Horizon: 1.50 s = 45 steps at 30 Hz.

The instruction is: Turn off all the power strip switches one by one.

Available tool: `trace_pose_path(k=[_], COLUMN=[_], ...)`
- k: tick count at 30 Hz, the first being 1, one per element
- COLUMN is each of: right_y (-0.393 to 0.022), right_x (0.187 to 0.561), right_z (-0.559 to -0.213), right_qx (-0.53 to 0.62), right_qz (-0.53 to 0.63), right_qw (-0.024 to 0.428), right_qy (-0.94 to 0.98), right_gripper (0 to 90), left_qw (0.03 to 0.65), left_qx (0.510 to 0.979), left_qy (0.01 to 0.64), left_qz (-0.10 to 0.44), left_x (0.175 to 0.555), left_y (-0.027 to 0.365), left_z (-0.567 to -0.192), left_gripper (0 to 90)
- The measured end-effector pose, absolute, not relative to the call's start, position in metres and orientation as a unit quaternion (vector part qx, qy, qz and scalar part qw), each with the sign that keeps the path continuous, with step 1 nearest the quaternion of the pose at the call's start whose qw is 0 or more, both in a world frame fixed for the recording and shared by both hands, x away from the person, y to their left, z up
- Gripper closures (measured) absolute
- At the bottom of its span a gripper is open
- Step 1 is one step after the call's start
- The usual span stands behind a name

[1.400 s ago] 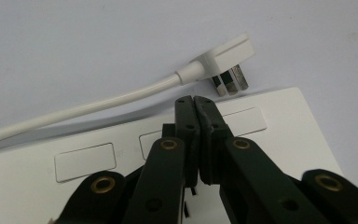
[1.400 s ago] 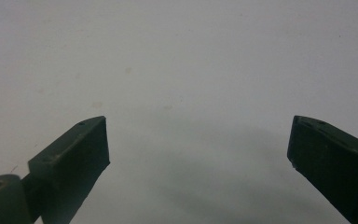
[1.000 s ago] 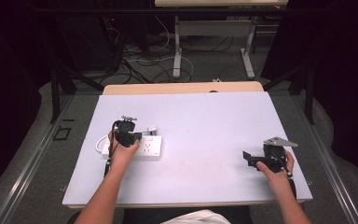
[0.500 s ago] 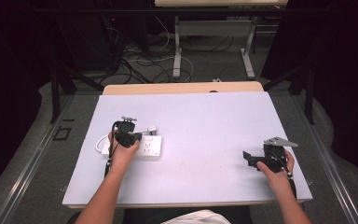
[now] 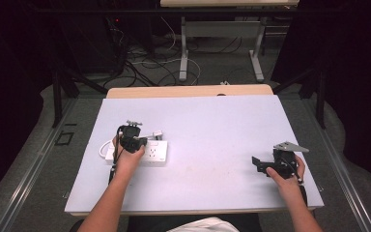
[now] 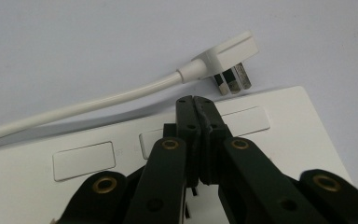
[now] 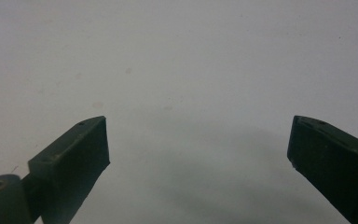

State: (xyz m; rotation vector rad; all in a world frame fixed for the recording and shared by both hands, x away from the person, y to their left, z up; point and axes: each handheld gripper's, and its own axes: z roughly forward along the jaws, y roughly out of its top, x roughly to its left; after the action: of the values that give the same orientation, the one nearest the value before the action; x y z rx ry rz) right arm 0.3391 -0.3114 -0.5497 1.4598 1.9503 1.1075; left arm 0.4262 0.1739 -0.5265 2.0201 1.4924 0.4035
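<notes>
A white power strip (image 5: 155,153) lies flat on the left part of the white table top (image 5: 212,121). Its white cable (image 6: 98,105) curls round to a white plug (image 6: 228,58), which lies loose on the table just beyond the strip (image 6: 284,126). My left gripper (image 5: 131,139) is held over the strip. In the left gripper view its jaws (image 6: 196,100) are pressed together above the strip's face with nothing between them. My right gripper (image 5: 257,164) rests near the front right of the table, pointing left. It stands open (image 7: 198,144) over bare table surface.
A wooden table edge (image 5: 188,91) shows behind the white top. Beyond it on the floor are loose cables (image 5: 145,63) and the legs of another table (image 5: 183,48). Dark stands flank both sides.
</notes>
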Motion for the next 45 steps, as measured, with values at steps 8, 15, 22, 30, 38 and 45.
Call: trace_pose_path(k=[8,15,22,30,38,45], right_y=[-0.312,-0.311,-0.312,-0.312,-0.312,-0.312], right_x=[0.339,0.339,0.339,0.339,0.34,0.34], right_z=[-0.55,-0.55,-0.55,-0.55,-0.55,-0.55], right_qx=[0.53,0.531,0.53,0.529,0.53,0.53], right_qz=[0.403,0.404,0.404,0.403,0.404,0.403], right_qw=[0.231,0.234,0.235,0.234,0.235,0.235], right_qy=[0.709,0.707,0.708,0.709,0.708,0.708], right_gripper=[5.0,5.0,5.0,5.0,5.0,5.0], left_qw=[0.292,0.293,0.3,0.3,0.302,0.302], left_qx=[0.762,0.766,0.77,0.775,0.776,0.779], left_qy=[0.558,0.552,0.542,0.537,0.534,0.529], left_qz=[0.152,0.148,0.154,0.148,0.148,0.146], left_x=[0.426,0.426,0.426,0.425,0.425,0.424], left_y=[0.17,0.164,0.155,0.147,0.144,0.139], left_z=[-0.526,-0.525,-0.523,-0.523,-0.524,-0.525], left_gripper=[89.8,89.8,89.8,89.9,89.9,89.8])
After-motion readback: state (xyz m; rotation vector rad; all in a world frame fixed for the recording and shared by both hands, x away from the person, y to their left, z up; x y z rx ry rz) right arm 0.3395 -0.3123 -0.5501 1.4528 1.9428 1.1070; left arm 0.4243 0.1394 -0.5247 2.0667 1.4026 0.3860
